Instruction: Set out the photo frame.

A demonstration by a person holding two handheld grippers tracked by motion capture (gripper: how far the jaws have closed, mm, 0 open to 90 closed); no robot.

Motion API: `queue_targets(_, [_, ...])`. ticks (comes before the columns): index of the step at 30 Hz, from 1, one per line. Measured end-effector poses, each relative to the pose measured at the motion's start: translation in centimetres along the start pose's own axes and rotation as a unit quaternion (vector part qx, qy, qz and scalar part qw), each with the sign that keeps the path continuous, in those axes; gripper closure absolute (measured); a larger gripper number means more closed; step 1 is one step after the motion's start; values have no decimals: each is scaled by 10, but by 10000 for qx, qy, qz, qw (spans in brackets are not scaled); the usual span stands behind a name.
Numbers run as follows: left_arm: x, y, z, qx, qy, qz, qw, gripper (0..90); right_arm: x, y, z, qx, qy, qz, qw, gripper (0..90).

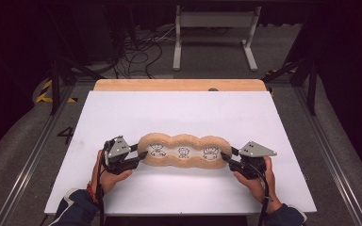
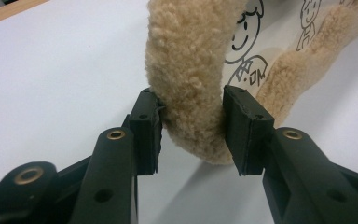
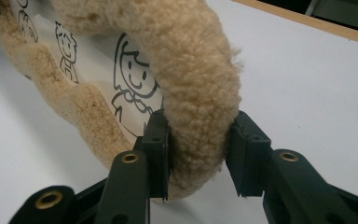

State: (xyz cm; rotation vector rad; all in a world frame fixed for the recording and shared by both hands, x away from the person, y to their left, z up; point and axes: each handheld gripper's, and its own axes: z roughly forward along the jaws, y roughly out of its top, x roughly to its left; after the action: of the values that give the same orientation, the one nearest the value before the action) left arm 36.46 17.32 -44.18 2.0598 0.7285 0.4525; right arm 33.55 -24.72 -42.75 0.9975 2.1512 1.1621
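White tabletop, wood strip at far edge. Grey carpet floor. White metal frame far; tangled cables far left. Surroundings dark.

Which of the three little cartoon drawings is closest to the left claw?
The drawing at the left end of the fluffy pad: it sits right beside the left claw, while the middle and right-hand ones lie farther along.

The white desk lies bare beyond the long tan fleece-rimmed mat with 3 cartoon drawings, and bare again between the mat and the desk's near edge. The mat itself bars the middle, with the left gripper and right gripper clamped at its 2 ends.
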Motion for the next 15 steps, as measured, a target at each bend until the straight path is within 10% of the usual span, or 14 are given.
queue_targets(15, [-5,-2,-2,-18,93,-27,10000,589,-2,2,8,27,-44,-77,10000,620])
